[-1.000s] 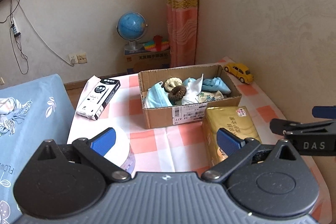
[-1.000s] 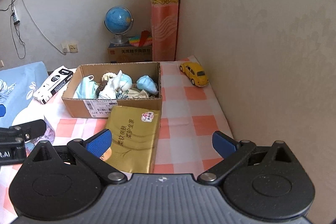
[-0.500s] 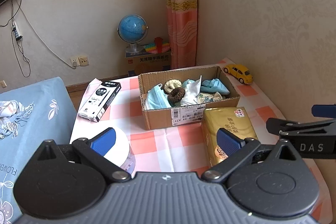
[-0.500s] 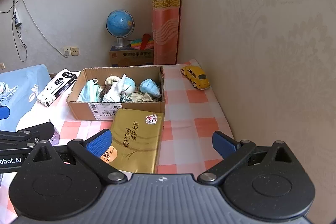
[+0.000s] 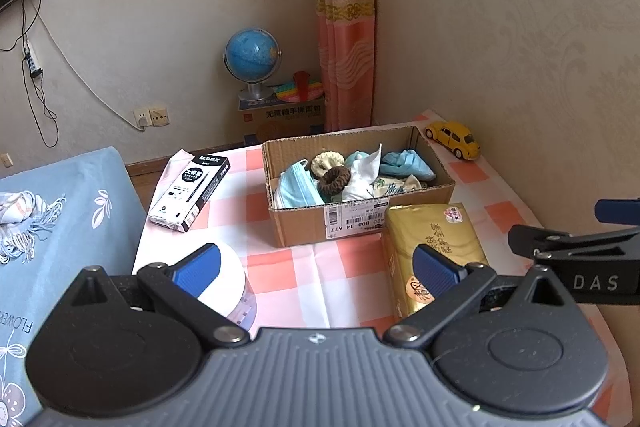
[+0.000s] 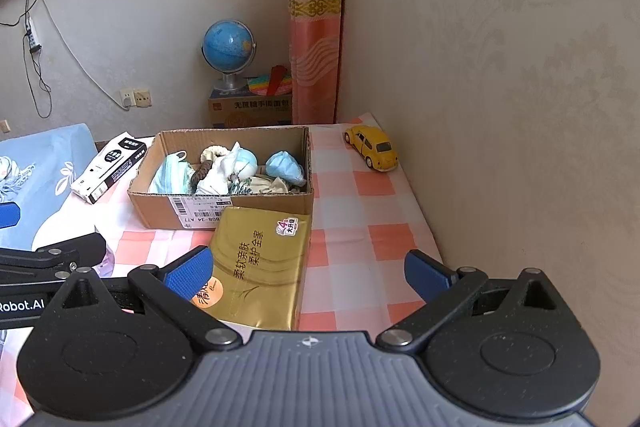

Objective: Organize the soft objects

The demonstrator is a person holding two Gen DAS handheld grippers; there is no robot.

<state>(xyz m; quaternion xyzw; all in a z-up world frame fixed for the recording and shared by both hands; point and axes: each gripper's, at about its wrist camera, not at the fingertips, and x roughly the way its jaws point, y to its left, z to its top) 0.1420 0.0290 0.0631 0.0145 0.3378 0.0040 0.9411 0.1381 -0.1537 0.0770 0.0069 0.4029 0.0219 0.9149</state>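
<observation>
Both grippers have been drawn slightly back and upward since the earlier frames, so the table looks a little farther off.

From the left wrist camera, the left gripper (image 5: 316, 265) is seen spread wide with nothing held between its blue pads, hanging above a checked tablecloth (image 5: 348, 267). An open cardboard box (image 5: 352, 223) sits mid-table; soft items are piled inside it, among them a blue face mask (image 5: 298, 187), a brown hair scrunchie (image 5: 334, 179) and crumpled white tissue (image 5: 366, 175). A gold tissue pack (image 5: 432, 243) lies touching the box's near right corner. A black-and-white carton (image 5: 192, 193) is left of the box, a yellow toy car (image 5: 454, 139) at the far right, and a white round lid (image 5: 232, 275) under the left pad. The right gripper (image 5: 576, 251) is visible at the right edge.

From the right wrist camera, the right gripper (image 6: 308, 275) is likewise seen wide apart and holding nothing, above the gold tissue pack (image 6: 260, 263). The cardboard box (image 6: 224, 203) lies just beyond the pack, and the toy car (image 6: 372, 147) sits near the wall.
</observation>
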